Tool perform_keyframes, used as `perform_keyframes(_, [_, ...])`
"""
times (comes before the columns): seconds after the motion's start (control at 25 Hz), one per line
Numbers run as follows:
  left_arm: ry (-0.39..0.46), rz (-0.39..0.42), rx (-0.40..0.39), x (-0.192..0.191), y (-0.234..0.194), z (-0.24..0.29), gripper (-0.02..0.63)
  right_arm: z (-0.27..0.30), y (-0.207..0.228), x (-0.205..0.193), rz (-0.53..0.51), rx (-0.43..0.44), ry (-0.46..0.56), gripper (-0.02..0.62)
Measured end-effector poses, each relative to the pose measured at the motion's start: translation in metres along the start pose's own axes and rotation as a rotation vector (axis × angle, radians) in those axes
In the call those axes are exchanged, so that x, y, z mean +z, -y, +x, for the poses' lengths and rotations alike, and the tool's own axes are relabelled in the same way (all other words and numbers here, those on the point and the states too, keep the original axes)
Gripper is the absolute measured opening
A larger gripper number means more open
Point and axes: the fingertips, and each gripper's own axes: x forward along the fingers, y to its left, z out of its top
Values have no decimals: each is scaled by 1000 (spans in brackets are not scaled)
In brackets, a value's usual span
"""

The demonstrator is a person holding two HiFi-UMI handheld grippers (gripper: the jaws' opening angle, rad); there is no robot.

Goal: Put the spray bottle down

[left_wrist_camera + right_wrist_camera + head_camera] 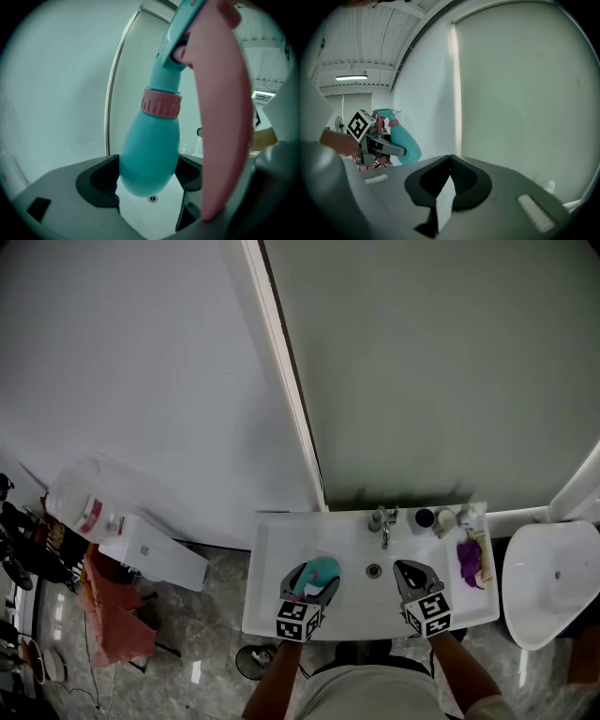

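Observation:
My left gripper (314,583) is shut on the teal spray bottle (322,570) over the left half of the white sink (272,559). In the left gripper view its dark pads (101,180) press both sides of the bottle's round body (150,159). A pink collar (161,103) sits above the body, and the pink trigger (220,117) hangs close to the camera. The bottle stands roughly upright, clear of the basin. My right gripper (413,574) hovers over the sink's right half, jaw tips meeting (450,159), nothing held. Its view shows the bottle (404,140) to the left.
A faucet (382,521) stands at the back of the sink, and the drain (374,570) lies between the grippers. Small containers (425,517) and a purple item (469,561) occupy the right ledge. A toilet (553,587) is at the right and a white appliance (150,554) at the left.

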Motion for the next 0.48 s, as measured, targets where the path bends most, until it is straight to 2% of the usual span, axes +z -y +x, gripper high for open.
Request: perform_keyframes(0.48, [-107,11,34,-43,-42,85,370,33,21,-42,24,5,-91,11])
